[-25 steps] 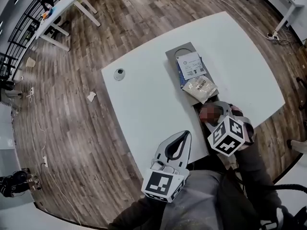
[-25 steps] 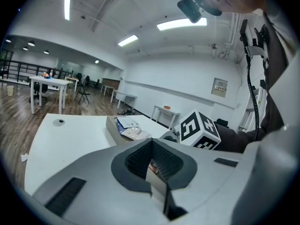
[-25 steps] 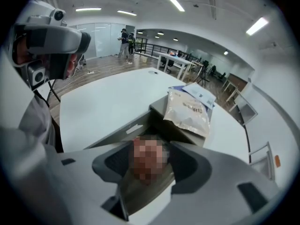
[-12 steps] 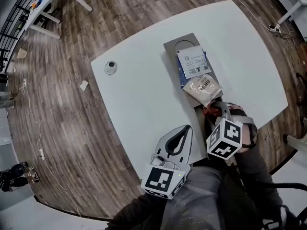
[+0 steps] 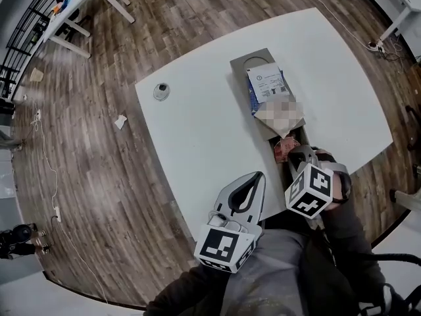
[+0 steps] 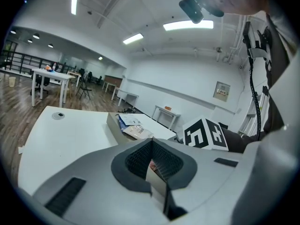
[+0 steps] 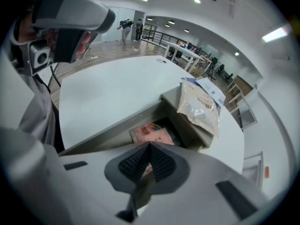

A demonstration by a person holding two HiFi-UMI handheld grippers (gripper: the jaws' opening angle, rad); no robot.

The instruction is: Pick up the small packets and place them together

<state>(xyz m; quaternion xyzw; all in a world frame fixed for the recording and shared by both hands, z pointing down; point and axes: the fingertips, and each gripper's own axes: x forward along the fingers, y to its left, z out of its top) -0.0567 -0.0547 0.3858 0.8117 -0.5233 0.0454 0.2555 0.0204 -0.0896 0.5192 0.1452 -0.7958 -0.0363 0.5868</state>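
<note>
Head view: left gripper [image 5: 254, 178] sat lower centre at the tabletop [image 5: 197, 124] edge. Right gripper [image 5: 294, 153], lower right, reached the pink packet [image 5: 283, 147] in the grey tray [image 5: 238, 68].

Left gripper view: fingers clenched, empty.

Right gripper view: fingers clenched. The pink packet lay just ahead at centre frame; I could not tell whether it was pinched.

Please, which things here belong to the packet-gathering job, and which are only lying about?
Job: white packet, blue packet, beige packet, red packet, grey tray.
Lying about: small round object on the table, paper scrap on the floor.
</note>
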